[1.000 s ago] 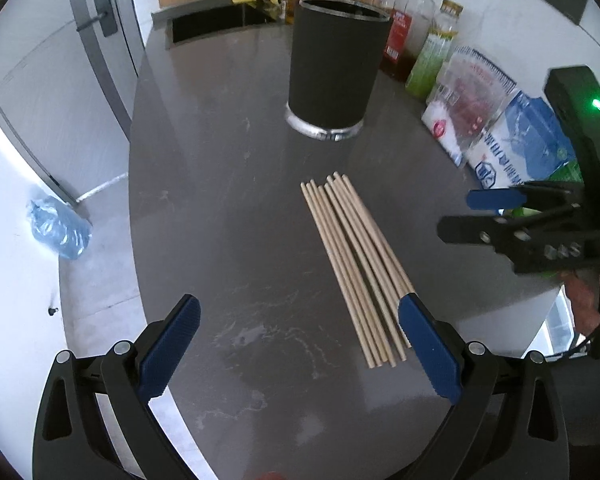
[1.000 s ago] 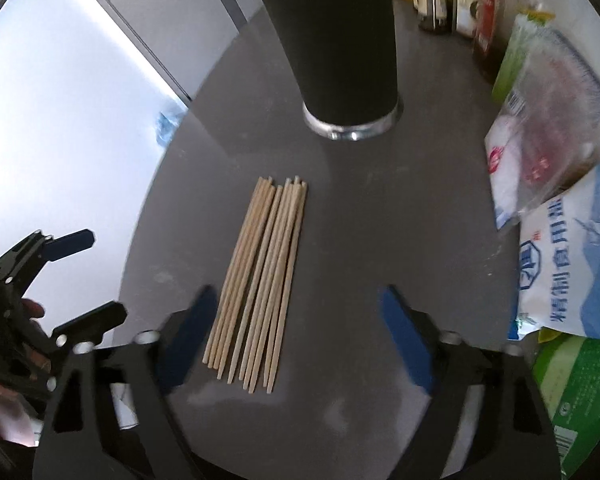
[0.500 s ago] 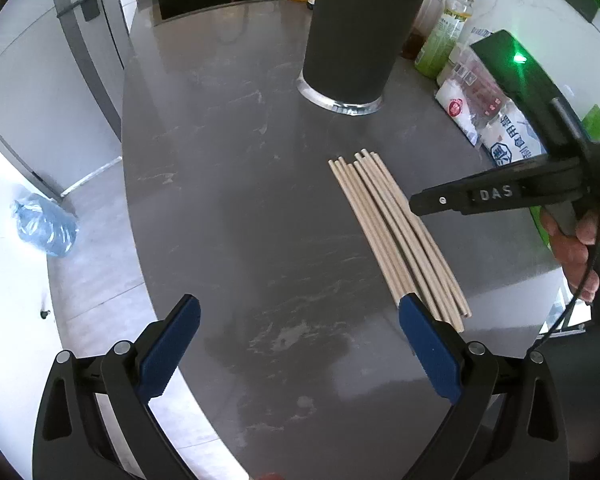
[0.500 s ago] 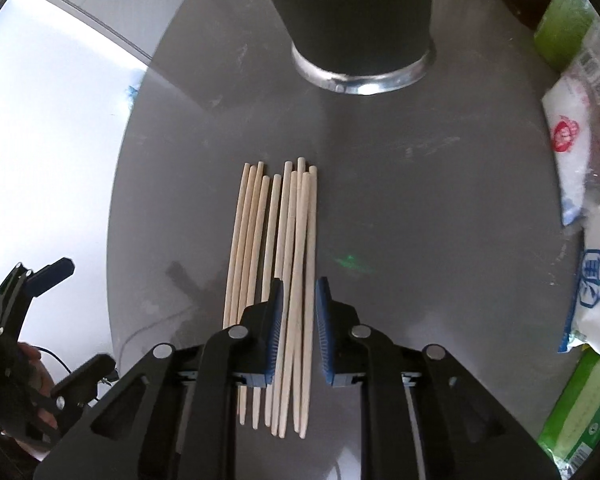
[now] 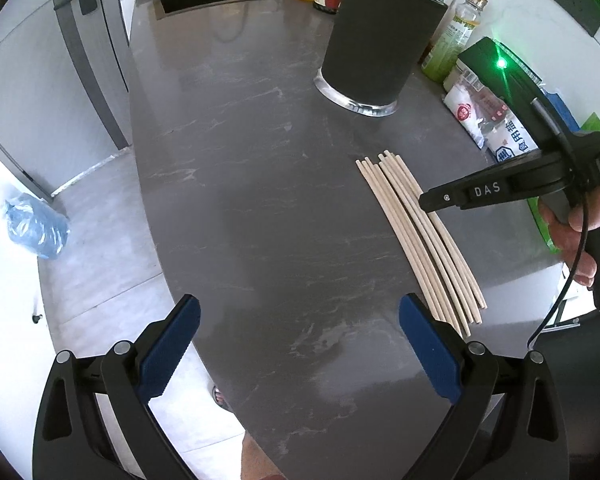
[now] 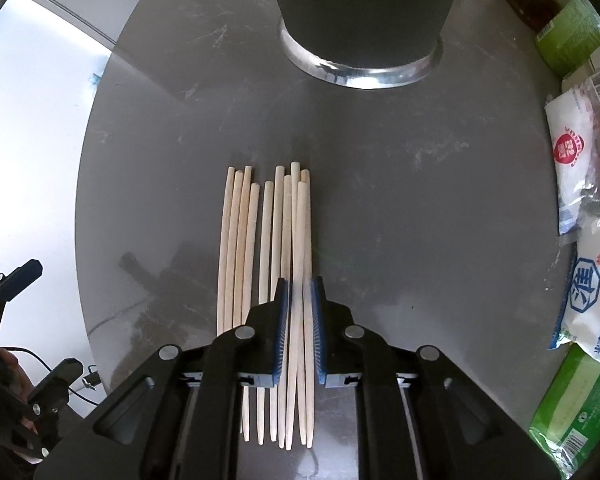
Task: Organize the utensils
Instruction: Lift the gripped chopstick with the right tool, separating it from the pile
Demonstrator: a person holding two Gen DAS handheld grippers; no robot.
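Chopsticks point(image 6: 274, 280) lying side by side on the tabletop point(image 6: 420, 220), just near of the black holder point(image 6: 360, 12). Right gripper point(image 6: 299, 328) jaws clamped on the rightmost pair, probably bound for the holder. Left gripper point(image 5: 296, 344) jaws released, holding nothing, waiting leftward.

Right tongs point(image 6: 299, 308) closing; left tongs point(image 5: 300, 344) spread.

text: "DAS" | on: right claw point(image 5: 432, 202) | text: "食用" | on: salt bag point(image 5: 512, 146)

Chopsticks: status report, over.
Right gripper shut on two chopsticks. Left gripper open, empty. Black holder upright beyond bundle; path clear.
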